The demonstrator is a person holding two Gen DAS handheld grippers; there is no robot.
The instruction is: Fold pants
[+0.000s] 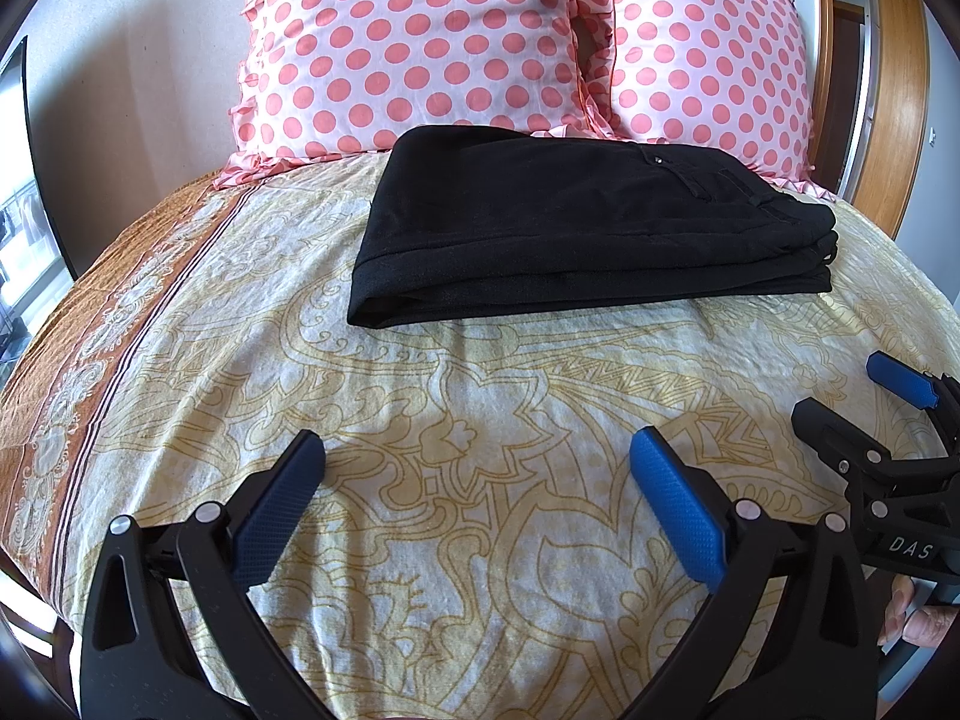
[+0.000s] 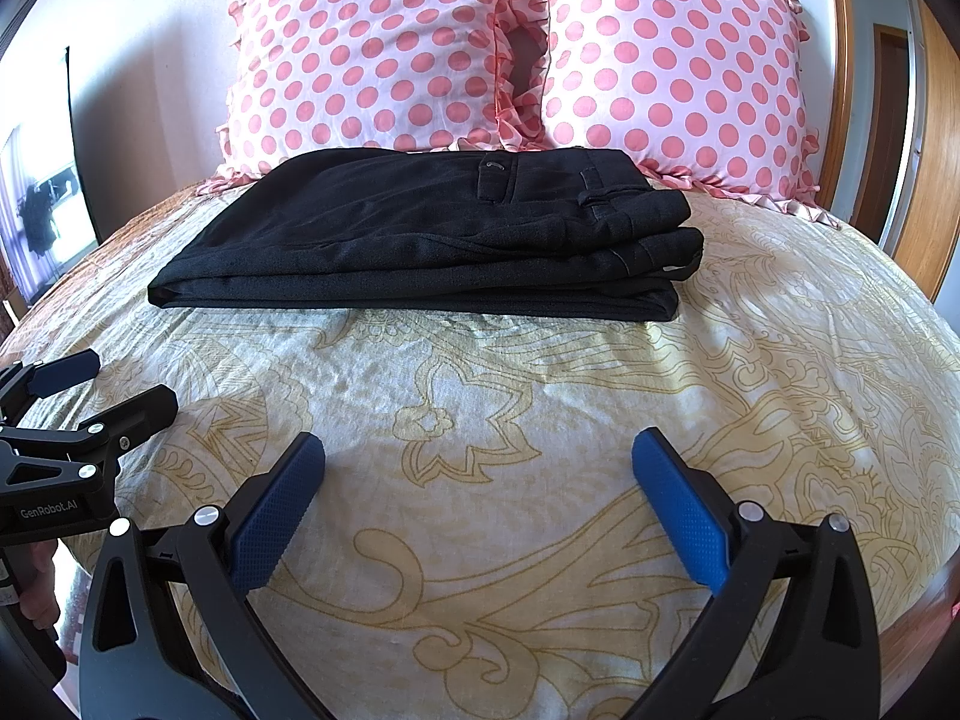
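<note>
The black trousers (image 1: 576, 222) are seen folded into a flat stack on the patterned bedspread (image 1: 480, 396), just in front of two pink polka-dot pillows (image 1: 414, 42). In the left wrist view the stack lies at about 12 o'clock from the left gripper (image 1: 477, 450), well apart from its blue pads (image 1: 678, 498), whose jaws are spread wide and empty. In the right wrist view the trousers (image 2: 432, 234) are found at roughly 12 o'clock from the right gripper (image 2: 478, 450), likewise well apart. Its jaws are also held wide with nothing between them.
</note>
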